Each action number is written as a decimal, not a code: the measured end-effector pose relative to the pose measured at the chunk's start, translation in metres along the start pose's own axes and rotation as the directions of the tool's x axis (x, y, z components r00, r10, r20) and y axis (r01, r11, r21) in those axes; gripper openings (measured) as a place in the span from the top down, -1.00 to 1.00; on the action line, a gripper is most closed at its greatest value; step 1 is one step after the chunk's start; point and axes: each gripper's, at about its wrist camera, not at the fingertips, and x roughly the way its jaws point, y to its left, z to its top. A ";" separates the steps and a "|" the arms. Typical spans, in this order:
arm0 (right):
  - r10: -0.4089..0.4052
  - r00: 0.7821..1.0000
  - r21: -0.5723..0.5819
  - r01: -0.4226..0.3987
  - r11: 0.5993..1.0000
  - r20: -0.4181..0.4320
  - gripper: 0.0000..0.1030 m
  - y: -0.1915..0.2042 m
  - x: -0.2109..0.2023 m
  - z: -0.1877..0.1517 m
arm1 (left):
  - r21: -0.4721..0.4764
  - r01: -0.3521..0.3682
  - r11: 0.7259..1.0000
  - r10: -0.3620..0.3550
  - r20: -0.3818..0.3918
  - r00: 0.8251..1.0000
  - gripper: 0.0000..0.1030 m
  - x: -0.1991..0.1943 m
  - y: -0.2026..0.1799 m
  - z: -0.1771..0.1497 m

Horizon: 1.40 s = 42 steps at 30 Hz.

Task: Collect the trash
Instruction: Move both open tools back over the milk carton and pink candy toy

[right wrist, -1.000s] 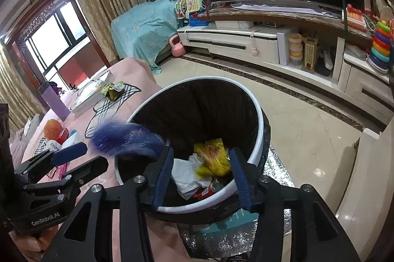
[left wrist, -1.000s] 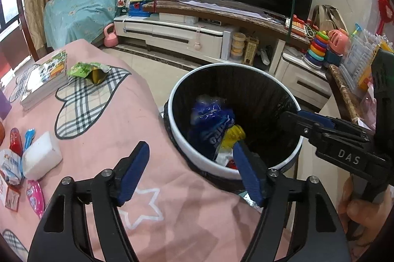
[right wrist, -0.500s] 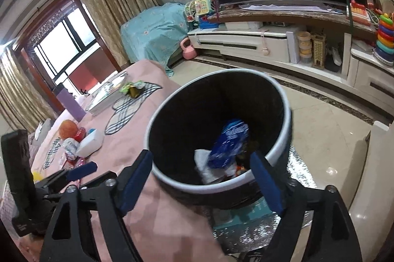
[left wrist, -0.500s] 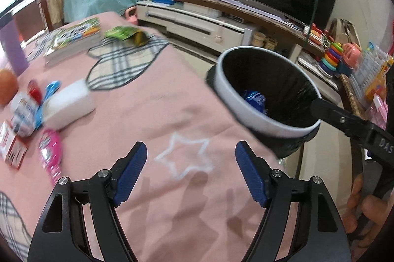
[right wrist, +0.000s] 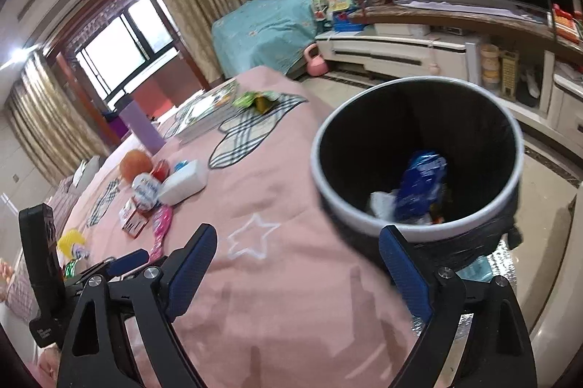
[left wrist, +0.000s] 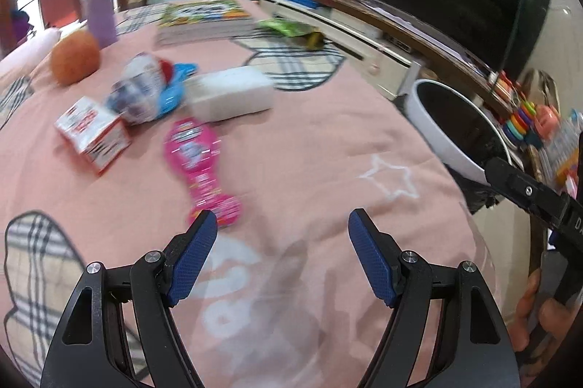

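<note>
Bin [right wrist: 510, 147] contents part. hidden, blurry

Wrappers [left wrist: 204, 165], carton [left wrist: 93, 133], fruit [left wrist: 74, 58], books [left wrist: 204, 18] on counter [left wrist: 309, 140]; bin [right wrist: 415, 162] beside counter's right edge, trash inside.

Black claw [left wrist: 282, 255], blue textured pads [left wrist: 193, 257]
</note>
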 end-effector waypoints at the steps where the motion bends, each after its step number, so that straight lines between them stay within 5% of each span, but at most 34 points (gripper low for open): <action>1: 0.003 1.000 -0.006 -0.003 1.000 -0.005 -0.78 0.004 0.002 -0.002 | -0.013 -0.002 1.000 0.002 -0.001 1.000 -0.48 -0.001 0.006 -0.002; 25: 0.064 0.993 -0.102 -0.074 0.992 -0.096 -0.82 0.073 0.035 -0.025 | -0.200 -0.071 0.977 0.071 -0.005 0.997 -0.54 -0.017 0.092 -0.022; 42: 0.109 0.982 -0.137 -0.131 0.982 -0.156 -0.82 0.099 0.066 -0.021 | -0.279 -0.148 0.949 0.153 -0.004 0.988 -0.64 0.004 0.127 0.019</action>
